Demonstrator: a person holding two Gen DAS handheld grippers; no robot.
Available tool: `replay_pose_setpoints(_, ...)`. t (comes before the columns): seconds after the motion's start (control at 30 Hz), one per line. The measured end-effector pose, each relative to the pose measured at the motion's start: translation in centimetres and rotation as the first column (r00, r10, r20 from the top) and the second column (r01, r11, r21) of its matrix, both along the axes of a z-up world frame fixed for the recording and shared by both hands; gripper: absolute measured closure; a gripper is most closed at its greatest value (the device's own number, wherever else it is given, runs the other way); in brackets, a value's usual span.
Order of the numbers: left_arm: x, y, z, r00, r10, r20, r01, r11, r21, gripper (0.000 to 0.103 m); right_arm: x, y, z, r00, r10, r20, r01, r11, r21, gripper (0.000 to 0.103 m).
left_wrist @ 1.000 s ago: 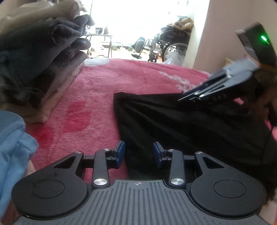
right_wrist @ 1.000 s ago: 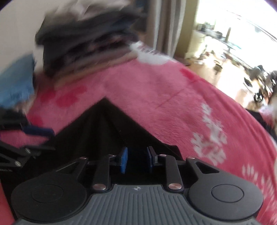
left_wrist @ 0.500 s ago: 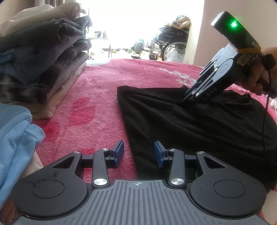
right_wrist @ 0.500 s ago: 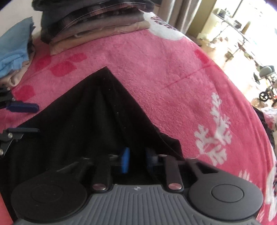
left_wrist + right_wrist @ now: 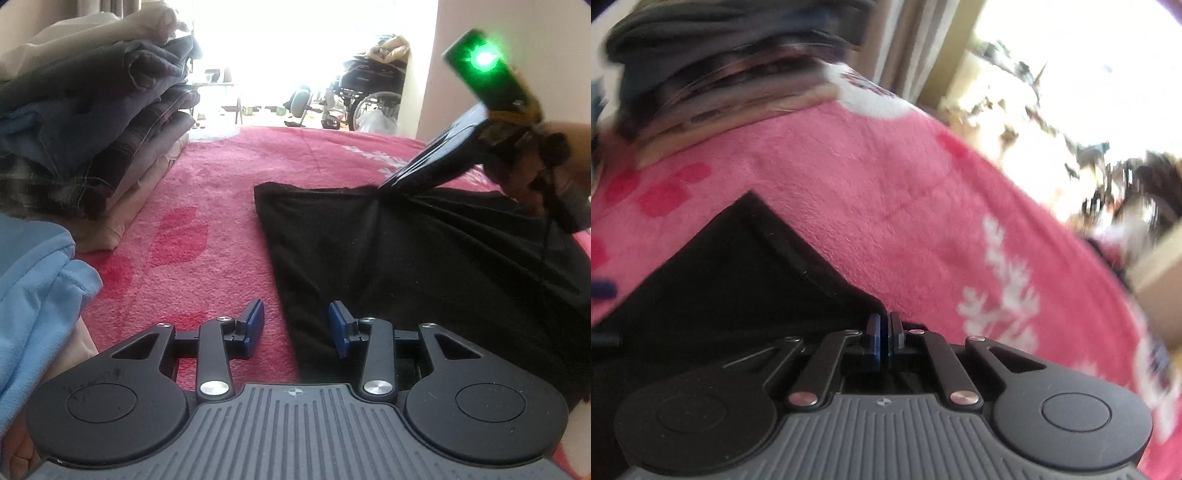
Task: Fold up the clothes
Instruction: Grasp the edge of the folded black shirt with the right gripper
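A black garment (image 5: 424, 258) lies spread on the pink blanket (image 5: 207, 206). My left gripper (image 5: 295, 326) is open, its blue pads straddling the garment's near left edge just above the blanket. My right gripper (image 5: 883, 334) is shut on the garment's far edge (image 5: 849, 288); in the left wrist view it (image 5: 384, 186) pinches that edge and pulls the cloth (image 5: 731, 266) taut.
A tall stack of folded clothes (image 5: 92, 122) stands at the left on the blanket. A light blue garment (image 5: 33, 280) lies at the near left. A bright doorway and a wheelchair (image 5: 365, 92) are beyond the bed.
My right gripper has closed on the garment's far edge and is moving fast, blurring its view. My left gripper stays open at the near edge.
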State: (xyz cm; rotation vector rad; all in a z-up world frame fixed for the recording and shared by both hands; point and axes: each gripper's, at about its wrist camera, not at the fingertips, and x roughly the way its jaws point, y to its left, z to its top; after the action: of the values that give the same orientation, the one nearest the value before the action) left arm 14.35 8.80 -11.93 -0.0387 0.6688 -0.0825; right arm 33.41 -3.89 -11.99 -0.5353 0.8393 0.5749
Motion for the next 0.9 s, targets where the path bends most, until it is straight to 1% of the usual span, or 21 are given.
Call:
replay_pose_setpoints(0.03,0.0,0.0,0.0,1.0,0.0,0.001,0.0,1.0,0.002,0.064,0.6,-0.9,0.3,0.998,-0.045,-0.034,0.047,0.996,0.078,0.096)
replay_pose_setpoints(0.07,-0.1,-0.1,-0.1,1.0,-0.001,0.002,0.001,1.0,0.007,0.064,1.3,-1.9,0.7,0.994,-0.087,-0.073,0.098,0.983,0.158,0.089)
replay_pose_setpoints(0.1,-0.1,-0.1,-0.1,1.0,-0.003,0.003,0.003,1.0,0.012,0.064,2.1,-3.7,1.4,0.981,-0.14,-0.135,0.173,0.945,0.277,0.083)
replay_pose_setpoints(0.13,-0.1,-0.1,-0.1,1.0,-0.004,0.003,0.004,1.0,0.016,0.064,3.0,-6.2,2.1,0.958,-0.197,-0.21,0.269,0.874,0.405,0.069)
replay_pose_setpoints(0.17,-0.1,-0.1,-0.1,1.0,-0.005,0.003,0.005,1.0,0.02,0.064,3.6,-8.6,2.8,0.933,-0.252,-0.257,0.35,0.802,0.484,0.067)
replay_pose_setpoints(0.2,0.0,-0.2,-0.1,1.0,-0.005,0.003,0.005,1.0,0.021,0.064,3.9,-10.9,3.5,0.911,-0.306,-0.277,0.41,0.744,0.528,0.067)
replay_pose_setpoints(0.27,0.0,-0.1,-0.1,1.0,-0.004,0.001,0.004,1.0,0.019,0.064,4.1,-14.3,4.9,0.889,-0.372,-0.266,0.457,0.694,0.556,0.066)
replay_pose_setpoints(0.3,0.0,-0.1,-0.1,1.0,-0.004,0.001,0.004,1.0,0.018,0.064,4.0,-15.6,5.5,0.889,-0.386,-0.245,0.456,0.705,0.543,0.066)
replay_pose_setpoints(0.37,0.0,-0.1,-0.1,1.0,-0.004,0.0,0.004,1.0,0.018,0.063,3.2,-16.6,6.0,0.913,-0.36,-0.193,0.409,0.803,0.434,0.065)
replay_pose_setpoints(0.4,0.0,-0.1,-0.1,1.0,-0.004,-0.001,0.004,1.0,0.019,0.063,2.8,-17.1,6.2,0.924,-0.343,-0.168,0.382,0.845,0.374,0.065)
replay_pose_setpoints(0.43,0.0,-0.1,-0.1,1.0,-0.004,-0.001,0.004,1.0,0.02,0.063,2.2,-17.0,5.9,0.942,-0.303,-0.145,0.333,0.897,0.291,0.065)
replay_pose_setpoints(0.47,0.0,-0.2,-0.1,1.0,-0.005,-0.001,0.005,1.0,0.022,0.063,1.6,-16.7,5.3,0.958,-0.254,-0.135,0.277,0.941,0.194,0.065)
replay_pose_setpoints(0.5,0.0,-0.2,-0.1,1.0,-0.007,0.0,0.007,1.0,0.027,0.063,1.1,-16.3,4.5,0.968,-0.214,-0.134,0.231,0.966,0.12,0.065)
replay_pose_setpoints(0.53,0.0,-0.3,-0.1,1.0,-0.008,0.0,0.008,0.999,0.031,0.063,0.6,-15.9,3.7,0.975,-0.18,-0.134,0.188,0.981,0.052,0.066)
replay_pose_setpoints(0.63,-0.1,-0.4,-0.1,1.0,-0.01,0.002,0.01,0.999,0.04,0.063,-0.5,-14.8,2.0,0.989,-0.089,-0.115,0.082,0.994,-0.069,0.067)
replay_pose_setpoints(0.7,-0.1,-0.4,-0.1,1.0,-0.011,0.002,0.011,0.999,0.043,0.063,-1.2,-14.2,1.3,0.994,-0.034,-0.101,0.023,0.993,-0.113,0.068)
replay_pose_setpoints(0.83,-0.1,-0.4,-0.1,1.0,-0.013,0.003,0.013,0.999,0.052,0.063,-1.8,-13.3,1.0,0.994,0.053,-0.096,-0.068,0.985,-0.161,0.068)
replay_pose_setpoints(0.9,-0.1,-0.5,-0.2,1.0,-0.014,0.004,0.014,0.998,0.057,0.063,-1.6,-13.1,1.0,0.991,0.097,-0.094,-0.111,0.98,-0.166,0.068)
